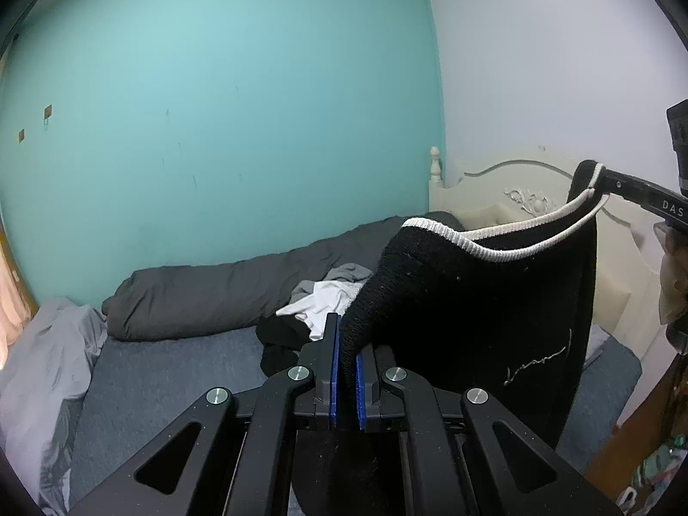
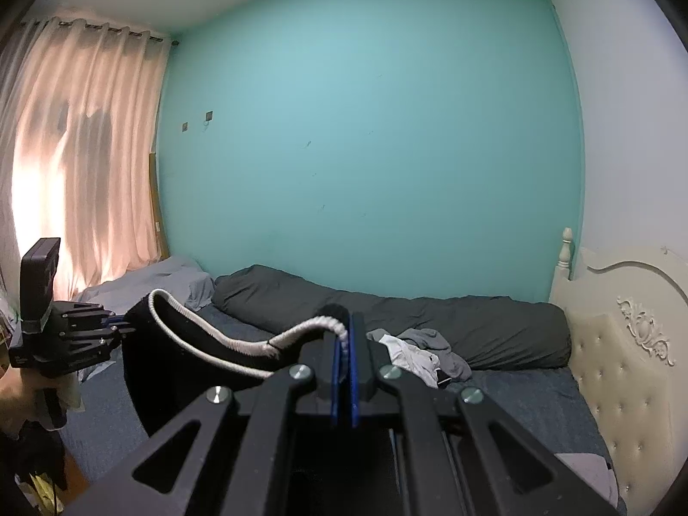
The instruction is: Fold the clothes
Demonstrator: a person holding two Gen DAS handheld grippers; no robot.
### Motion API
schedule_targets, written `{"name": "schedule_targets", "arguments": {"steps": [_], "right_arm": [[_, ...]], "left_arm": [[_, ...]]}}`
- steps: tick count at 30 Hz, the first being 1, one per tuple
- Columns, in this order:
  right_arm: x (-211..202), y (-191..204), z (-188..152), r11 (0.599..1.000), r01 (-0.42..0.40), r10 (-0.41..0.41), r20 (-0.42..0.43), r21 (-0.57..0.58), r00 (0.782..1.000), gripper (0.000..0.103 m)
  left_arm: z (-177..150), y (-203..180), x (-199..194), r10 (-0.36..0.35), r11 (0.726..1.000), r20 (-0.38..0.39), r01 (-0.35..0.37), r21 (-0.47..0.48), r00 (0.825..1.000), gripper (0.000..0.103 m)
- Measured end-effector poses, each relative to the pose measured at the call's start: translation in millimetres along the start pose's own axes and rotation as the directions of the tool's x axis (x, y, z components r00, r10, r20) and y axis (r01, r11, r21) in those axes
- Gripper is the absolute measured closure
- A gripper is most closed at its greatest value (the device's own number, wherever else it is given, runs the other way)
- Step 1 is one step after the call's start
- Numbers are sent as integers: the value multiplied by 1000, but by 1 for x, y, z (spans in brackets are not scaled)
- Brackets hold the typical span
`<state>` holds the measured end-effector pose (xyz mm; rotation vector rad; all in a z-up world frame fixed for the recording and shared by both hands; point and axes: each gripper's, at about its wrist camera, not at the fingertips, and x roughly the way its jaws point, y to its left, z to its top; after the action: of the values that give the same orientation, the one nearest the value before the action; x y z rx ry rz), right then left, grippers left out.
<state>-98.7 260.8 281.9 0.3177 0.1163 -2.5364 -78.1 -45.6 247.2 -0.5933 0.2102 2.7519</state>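
A black knit garment (image 1: pixel 481 301) with a white ribbed edge hangs in the air between both grippers, above the bed. My left gripper (image 1: pixel 347 344) is shut on one black corner of it. My right gripper (image 2: pixel 342 335) is shut on the other corner, at the white trim (image 2: pixel 301 331). The right gripper shows at the far right of the left wrist view (image 1: pixel 602 180). The left gripper shows at the left of the right wrist view (image 2: pixel 120 327). The garment (image 2: pixel 172 352) sags between them.
A pile of white, grey and black clothes (image 1: pixel 318 305) lies on the blue bed sheet (image 1: pixel 172 378). A rolled dark grey duvet (image 2: pixel 387 309) lies along the teal wall. A cream headboard (image 2: pixel 623 344) stands at the right, pink curtains (image 2: pixel 86 150) at the left.
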Motion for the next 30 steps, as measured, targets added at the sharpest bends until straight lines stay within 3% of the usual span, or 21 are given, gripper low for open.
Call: {"name": "schedule_targets", "arguments": {"steps": [9,22,30], "right_arm": [[-21,11,-4,1000,4,-4,9,1,1000,100],[-73,27,29,1000,-17,19,95,-18,995,100],[-73,22,36,1000,-13,13,77,-6,997,100]], "left_arm": [[-2,-10,-17,22,1000,16,-22,3,1000,97],[30,-10,-69,52,998,89,-54,17,995,97],[26,-9,-69,39,999,77,-40,9,996,97]]}}
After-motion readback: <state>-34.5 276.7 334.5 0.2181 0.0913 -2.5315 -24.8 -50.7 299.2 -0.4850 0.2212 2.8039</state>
